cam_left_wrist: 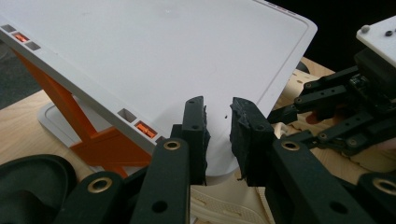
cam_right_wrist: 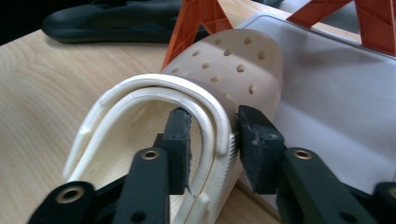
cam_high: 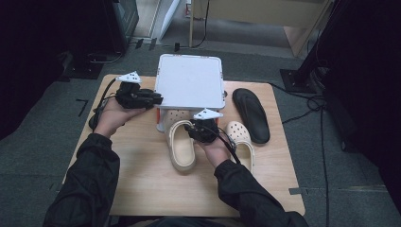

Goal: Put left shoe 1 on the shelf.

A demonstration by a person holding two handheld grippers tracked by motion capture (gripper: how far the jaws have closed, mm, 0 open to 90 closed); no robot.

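The right gripper (cam_right_wrist: 210,140) is clamping the cream clog's (cam_right_wrist: 219,88) heel, toe pointing under the white rack (cam_high: 189,80); the left gripper (cam_left_wrist: 218,135) is hovering slightly apart.

The cream clog (cam_right_wrist: 205,121) looks like matt, smooth foam with punched holes, the rack's white top (cam_left_wrist: 154,56) is smooth, faintly glossy plastic, the worktop (cam_high: 156,184) is pale wood grain, and the black sandal (cam_high: 251,113) looks matt rubber.
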